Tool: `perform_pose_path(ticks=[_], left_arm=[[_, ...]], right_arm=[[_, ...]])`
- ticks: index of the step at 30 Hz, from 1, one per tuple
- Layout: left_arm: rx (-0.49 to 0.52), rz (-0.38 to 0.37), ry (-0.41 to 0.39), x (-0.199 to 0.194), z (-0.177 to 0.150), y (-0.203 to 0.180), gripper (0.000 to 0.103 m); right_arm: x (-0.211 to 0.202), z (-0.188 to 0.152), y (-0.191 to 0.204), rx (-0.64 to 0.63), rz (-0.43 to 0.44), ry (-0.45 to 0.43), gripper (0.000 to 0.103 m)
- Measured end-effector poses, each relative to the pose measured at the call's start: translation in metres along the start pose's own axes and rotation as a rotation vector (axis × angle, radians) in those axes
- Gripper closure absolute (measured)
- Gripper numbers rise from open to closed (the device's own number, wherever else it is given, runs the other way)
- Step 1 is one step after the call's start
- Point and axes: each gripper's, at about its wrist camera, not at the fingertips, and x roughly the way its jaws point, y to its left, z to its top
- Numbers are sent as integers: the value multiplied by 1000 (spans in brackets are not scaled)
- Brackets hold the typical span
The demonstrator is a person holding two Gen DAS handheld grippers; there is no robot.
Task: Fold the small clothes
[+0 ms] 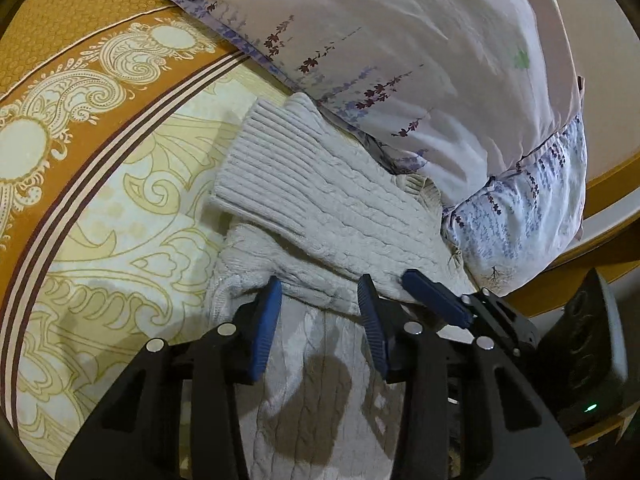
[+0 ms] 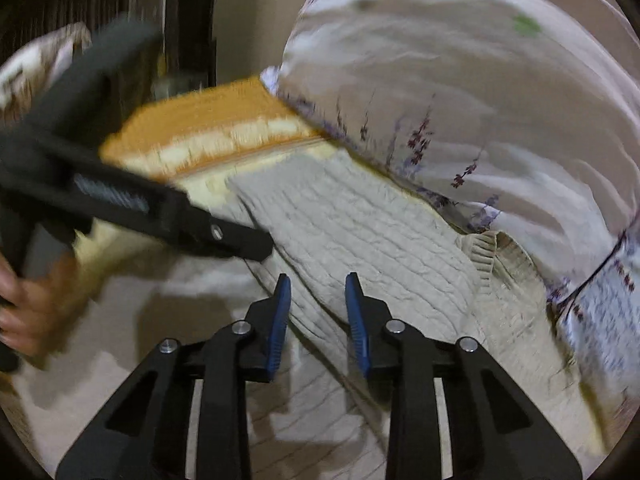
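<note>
left gripper [image 1: 320, 292] jaws apart over cream cable-knit sweater [image 1: 320, 208], gripping nothing | right gripper [image 2: 316, 292] jaws apart, nothing held | sweater beside floral pillow [image 1: 400, 60] on patterned bedsheet [image 1: 120, 200]

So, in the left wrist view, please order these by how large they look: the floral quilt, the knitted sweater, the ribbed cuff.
1. floral quilt
2. knitted sweater, though nearness to the camera enlarges it
3. ribbed cuff, part of that sweater

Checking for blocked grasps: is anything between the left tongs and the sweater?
Nothing visible is. The left tongs hang right over the cream sweater, jaws apart. The flowered pillow only borders the sweater's far edge.
</note>
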Motion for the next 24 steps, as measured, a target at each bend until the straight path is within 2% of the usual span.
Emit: perform_pose_path(ticks=[2,10,12,13,19,22,24], left_arm=[[-3,-2,1,0,0,0,61],[-11,-1,-2,-1,0,2,61],[-9,3,-3,-1,-1,2,61],[-7,6,-4,-1,-1,2,61],[7,13,-6,1,-4,0,61],[12,17,-5,2,-5,0,61],[14,17,-4,2,-5,0,61]], right_arm=[[3,0,-1,2,-31,-9,78],[13,-2,3,-33,-65,4,80],[17,-1,0,0,-81,7,93],[16,-1,-2,22,-86,-1,94],[-18,-12,-41,278,-98,-115,98],[-45,-29,-75,463,-120,-171,98],[-59,-50,-98,608,-134,-175,98]])
